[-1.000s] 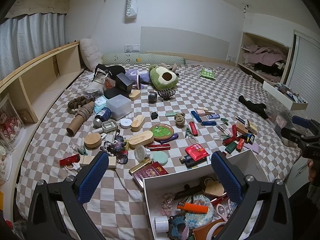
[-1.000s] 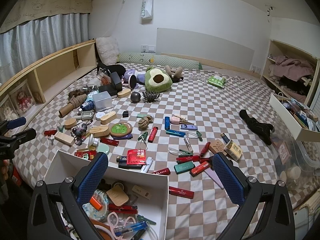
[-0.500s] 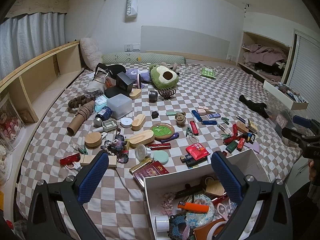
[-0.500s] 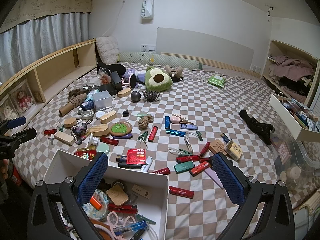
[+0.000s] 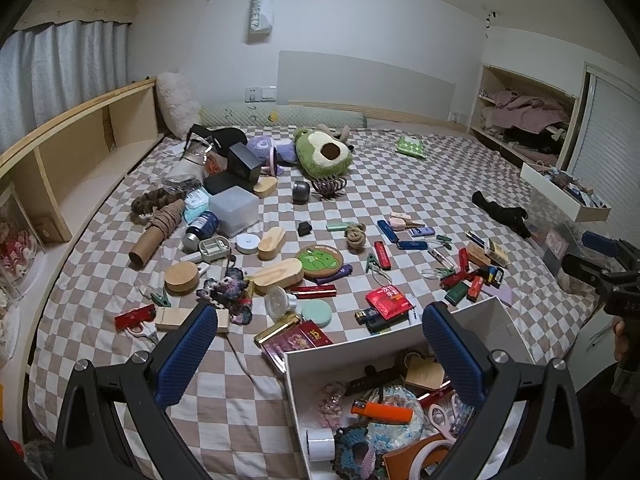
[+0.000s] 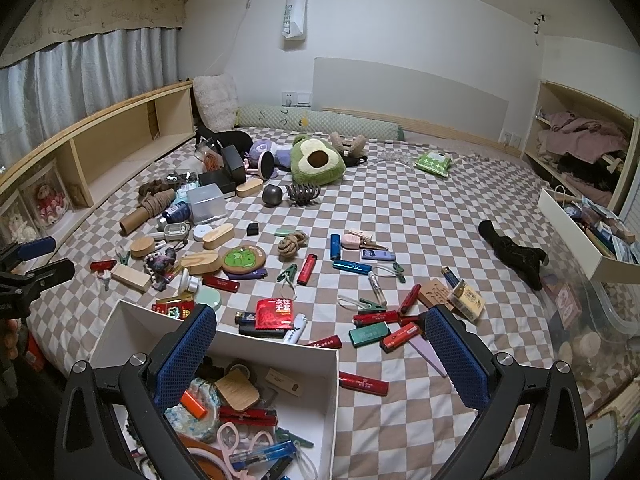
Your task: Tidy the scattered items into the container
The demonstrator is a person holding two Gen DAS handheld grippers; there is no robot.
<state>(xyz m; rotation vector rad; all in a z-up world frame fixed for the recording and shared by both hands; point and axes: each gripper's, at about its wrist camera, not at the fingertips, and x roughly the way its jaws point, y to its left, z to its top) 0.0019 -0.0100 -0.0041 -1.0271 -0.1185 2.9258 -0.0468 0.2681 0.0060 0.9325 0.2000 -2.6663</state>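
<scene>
The left gripper [image 5: 316,344] has its blue-padded jaws spread wide and empty, above the near edge of the checkered bed [image 5: 400,184]. The right gripper [image 6: 320,344] is likewise spread with nothing between its pads. Below both sits the white box [image 6: 276,344], at the bed's near edge, already holding an orange lighter [image 5: 382,410], pink scissors [image 6: 240,440] and a tape roll [image 5: 320,444]. Beyond it, lighters, clips and wooden pieces lie scattered across the bed, with an avocado plush [image 6: 316,160] toward the far edge.
</scene>
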